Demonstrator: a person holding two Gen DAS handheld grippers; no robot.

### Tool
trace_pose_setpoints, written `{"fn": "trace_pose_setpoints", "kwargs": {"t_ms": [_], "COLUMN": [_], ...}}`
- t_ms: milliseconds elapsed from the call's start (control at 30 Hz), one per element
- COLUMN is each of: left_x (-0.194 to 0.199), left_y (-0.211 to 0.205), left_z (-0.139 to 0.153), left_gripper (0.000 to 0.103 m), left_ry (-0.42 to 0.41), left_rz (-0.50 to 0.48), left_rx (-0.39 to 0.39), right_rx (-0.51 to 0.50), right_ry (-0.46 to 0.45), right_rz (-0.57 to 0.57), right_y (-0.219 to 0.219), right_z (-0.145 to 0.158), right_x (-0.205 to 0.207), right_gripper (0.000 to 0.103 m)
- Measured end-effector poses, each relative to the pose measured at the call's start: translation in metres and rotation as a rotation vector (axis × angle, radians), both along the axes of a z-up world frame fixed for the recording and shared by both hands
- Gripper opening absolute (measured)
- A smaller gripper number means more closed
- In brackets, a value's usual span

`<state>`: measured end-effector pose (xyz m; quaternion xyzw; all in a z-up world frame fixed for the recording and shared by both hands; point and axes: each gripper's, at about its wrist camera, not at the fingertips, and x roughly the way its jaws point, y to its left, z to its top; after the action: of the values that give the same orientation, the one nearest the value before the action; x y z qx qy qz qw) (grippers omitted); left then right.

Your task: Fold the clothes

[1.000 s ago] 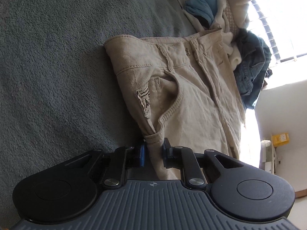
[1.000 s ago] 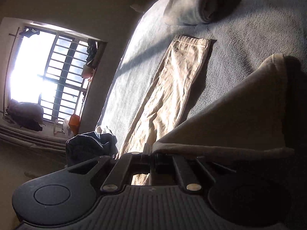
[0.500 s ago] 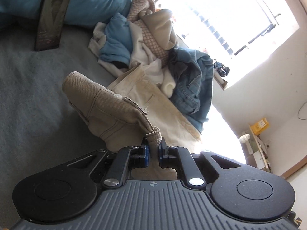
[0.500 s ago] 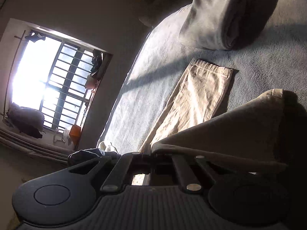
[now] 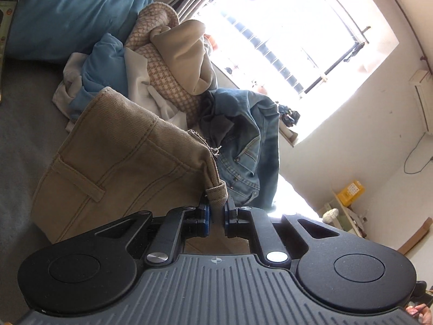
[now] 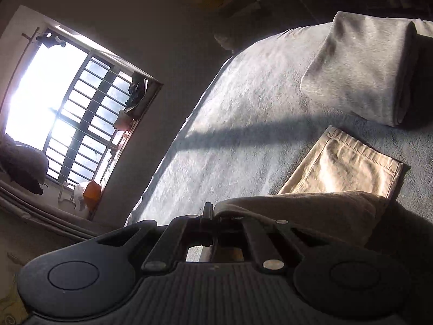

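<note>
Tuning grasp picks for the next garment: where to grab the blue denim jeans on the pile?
Grip the blue denim jeans at the seamed pocket edge facing the left gripper, coming from the near side: there the thick edge faces outward, clear of the other clothes.

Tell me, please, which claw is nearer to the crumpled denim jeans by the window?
Left. The left claw, shut on the beige trousers, has the denim jeans just beyond its tips. The right claw grips the same trousers; no jeans show in its view.
</note>
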<state>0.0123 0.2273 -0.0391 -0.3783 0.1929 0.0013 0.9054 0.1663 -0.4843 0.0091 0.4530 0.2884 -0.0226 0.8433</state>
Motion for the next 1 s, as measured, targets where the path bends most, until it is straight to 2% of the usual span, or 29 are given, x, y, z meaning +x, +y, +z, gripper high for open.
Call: {"fn": "trace_pose_setpoints", "kwargs": {"t_ms": [267, 533, 667, 767, 800, 867, 933, 1000], "left_x": [0.07, 0.115, 0.126, 0.132, 0.132, 0.133, 0.132, 0.131], "left_y": [0.004, 0.011, 0.019, 0.029, 0.032, 0.043, 0.052, 0.058], "left_z": [-0.037, -0.069, -0.085, -0.094, -0.095, -0.101, -0.104, -0.107], "left_gripper": [0.007, 0.008, 0.01, 0.017, 0.022, 0.03, 0.034, 0.036], "left_ry": [0.032, 0.099, 0.123, 0.133, 0.127, 0.1, 0.077, 0.065], "left_rz": [-0.003, -0.01, -0.013, -0.017, -0.015, 0.008, 0.043, 0.076], "left_rx": [0.004, 0.004, -0.06, -0.143, -0.174, -0.308, -0.443, -0.539], "right_rx": [-0.065, -0.094, -0.057, 0.04, 0.082, 0.166, 0.19, 0.219], "right_ry": [0.047, 0.088, 0.083, 0.125, 0.152, 0.229, 0.243, 0.241], "right_rz": [-0.026, -0.038, -0.056, -0.053, -0.048, -0.053, -0.077, -0.092], "right_y": [0.024, 0.041, 0.046, 0.042, 0.04, 0.034, 0.029, 0.024], "right_z": [-0.019, -0.052, -0.076, -0.1, -0.109, -0.128, -0.138, -0.142], "right_x": [0.072, 0.126, 0.136, 0.138, 0.138, 0.134, 0.123, 0.109], "right_gripper": [0.003, 0.003, 0.003, 0.008, 0.022, 0.044, 0.047, 0.054]}}
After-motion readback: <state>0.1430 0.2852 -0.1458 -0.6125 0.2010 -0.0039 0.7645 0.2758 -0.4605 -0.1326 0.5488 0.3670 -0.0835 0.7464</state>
